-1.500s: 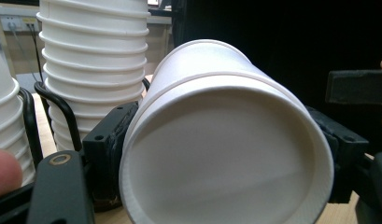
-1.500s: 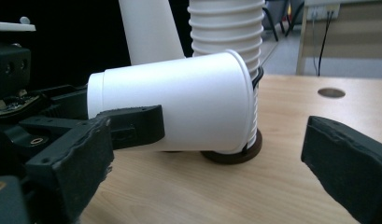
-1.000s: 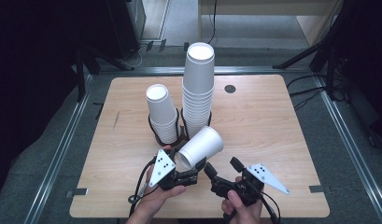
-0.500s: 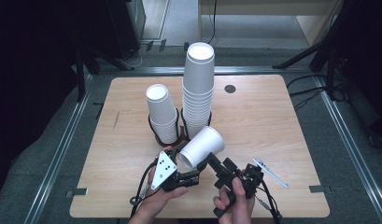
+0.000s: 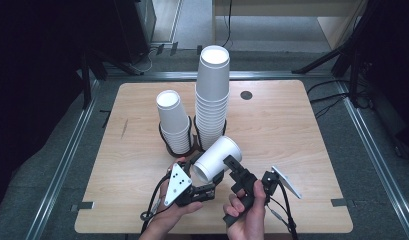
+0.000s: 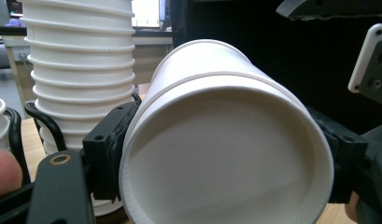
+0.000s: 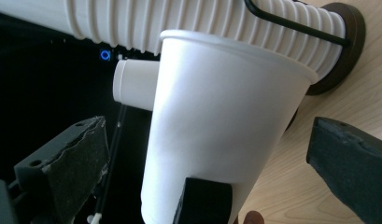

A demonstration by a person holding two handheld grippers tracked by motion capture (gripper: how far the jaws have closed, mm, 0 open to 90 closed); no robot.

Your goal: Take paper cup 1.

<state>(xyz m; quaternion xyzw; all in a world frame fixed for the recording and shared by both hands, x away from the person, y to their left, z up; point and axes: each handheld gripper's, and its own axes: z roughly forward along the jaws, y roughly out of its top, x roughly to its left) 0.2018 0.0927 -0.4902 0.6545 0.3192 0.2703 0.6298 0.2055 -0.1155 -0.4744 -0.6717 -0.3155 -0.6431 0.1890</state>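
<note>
A white paper cup (image 5: pixel 218 156) lies tilted above the table's front, its mouth toward my left gripper (image 5: pixel 207 180). In the left gripper view the cup (image 6: pixel 226 154) sits mouth-on, and my left gripper (image 6: pixel 226 158) is shut on it near the rim, a black pad on each side. My right gripper (image 5: pixel 231 167) comes in from the cup's right. In the right gripper view that gripper (image 7: pixel 207 135) is open, its jaws wide apart with the cup (image 7: pixel 216 126) between them and a gap on both sides.
A tall stack of cups (image 5: pixel 212 100) and a shorter stack (image 5: pixel 173 120) stand in black wire holders just behind the held cup. A dark round hole (image 5: pixel 246 95) marks the wooden table (image 5: pixel 292 130) at the back. Metal rails run along the floor on both sides.
My right gripper has moved left and slightly down, turning as it went, and its open jaws now straddle the cup. The left gripper and the cup have stayed put.
</note>
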